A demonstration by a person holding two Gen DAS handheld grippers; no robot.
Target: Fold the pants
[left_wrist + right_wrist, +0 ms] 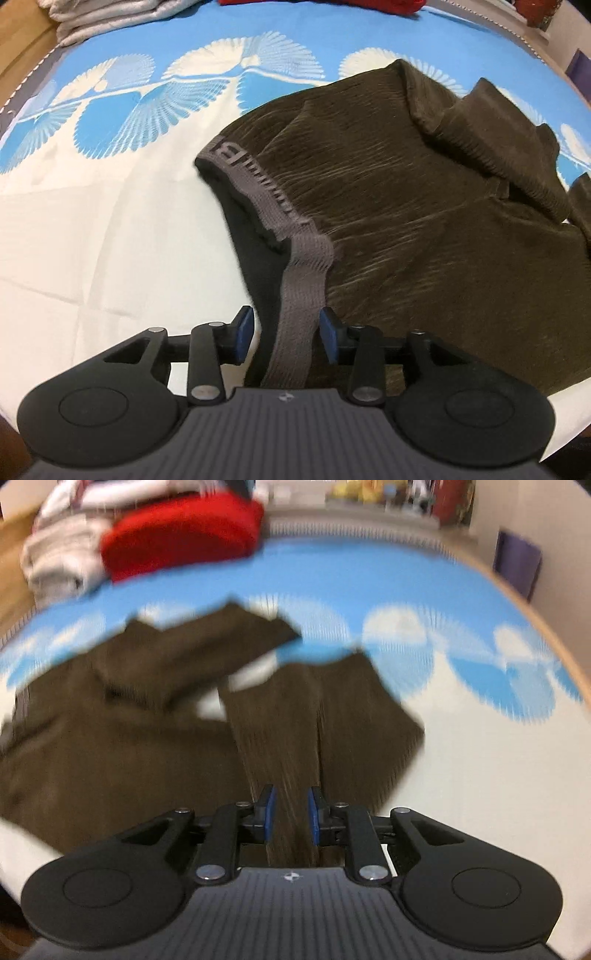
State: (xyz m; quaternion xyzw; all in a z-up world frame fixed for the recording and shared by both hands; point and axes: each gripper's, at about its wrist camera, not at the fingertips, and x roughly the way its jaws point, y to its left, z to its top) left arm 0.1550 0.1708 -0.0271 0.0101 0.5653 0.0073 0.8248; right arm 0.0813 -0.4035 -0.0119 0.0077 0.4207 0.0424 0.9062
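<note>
Dark olive-brown corduroy pants (424, 192) lie crumpled on a blue and white bedspread (92, 206). Their grey elastic waistband (295, 266) runs down between the blue pads of my left gripper (287, 338); the jaws stand open around it, not pressing it. In the right wrist view, which is motion-blurred, the pants (129, 746) spread to the left and one leg (321, 716) stretches away from me. My right gripper (290, 818) has its jaws partly open with the leg fabric between the pads; a firm grip is not visible.
Folded pale grey garments (96, 18) and a red garment (181, 535) lie stacked at the far end of the bed. A wooden bed edge (550, 635) curves on the right. A cluttered shelf (369, 494) stands behind.
</note>
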